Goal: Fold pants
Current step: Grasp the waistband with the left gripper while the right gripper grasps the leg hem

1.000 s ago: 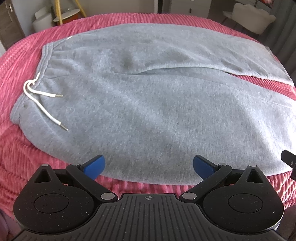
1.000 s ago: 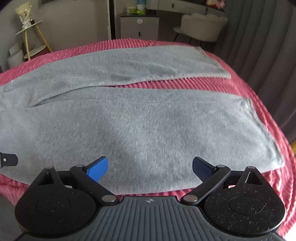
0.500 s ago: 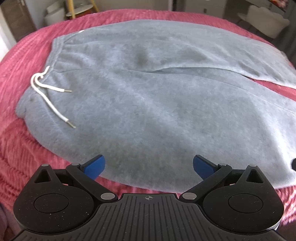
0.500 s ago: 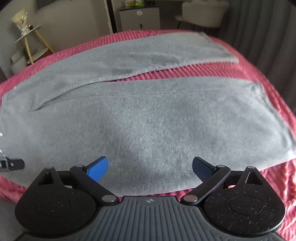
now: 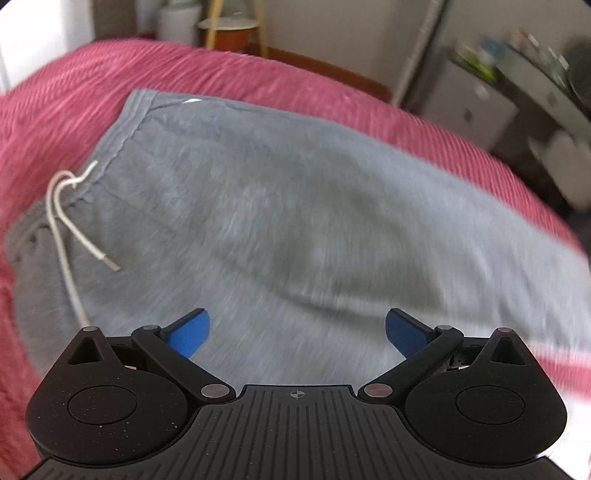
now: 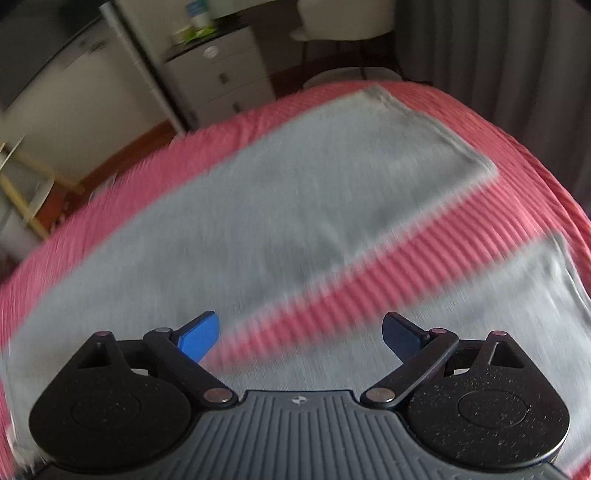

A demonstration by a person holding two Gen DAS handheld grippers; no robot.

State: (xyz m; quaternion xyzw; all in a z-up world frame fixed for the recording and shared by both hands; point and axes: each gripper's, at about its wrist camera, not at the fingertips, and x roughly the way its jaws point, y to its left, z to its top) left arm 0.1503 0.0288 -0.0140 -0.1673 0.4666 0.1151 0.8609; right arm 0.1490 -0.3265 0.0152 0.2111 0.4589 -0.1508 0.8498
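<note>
Grey sweatpants (image 5: pixel 280 221) lie spread flat on a pink ribbed bedspread (image 5: pixel 74 96). The left wrist view shows the waistband at the left with its white drawstring (image 5: pixel 62 221) lying loose. My left gripper (image 5: pixel 297 330) is open and empty over the seat of the pants. The right wrist view shows both legs: the far leg (image 6: pixel 295 192) with its cuff at the upper right, and the near leg (image 6: pixel 509 314) at the right, with a strip of bedspread (image 6: pixel 332 295) between them. My right gripper (image 6: pixel 300 332) is open and empty above that strip. Both views are motion-blurred.
Beyond the bed stand a white drawer cabinet (image 6: pixel 221 77), a white chair (image 6: pixel 343 22) and dark grey curtains (image 6: pixel 517 55). A yellow-legged stand (image 5: pixel 225 29) is behind the bed on the left. The bedspread's far edge curves off close behind the pants.
Both grippers have moved forward over the pants, from the near hem toward the far side. The left has swung toward the waistband, the right toward the leg cuffs. Both stay open.
</note>
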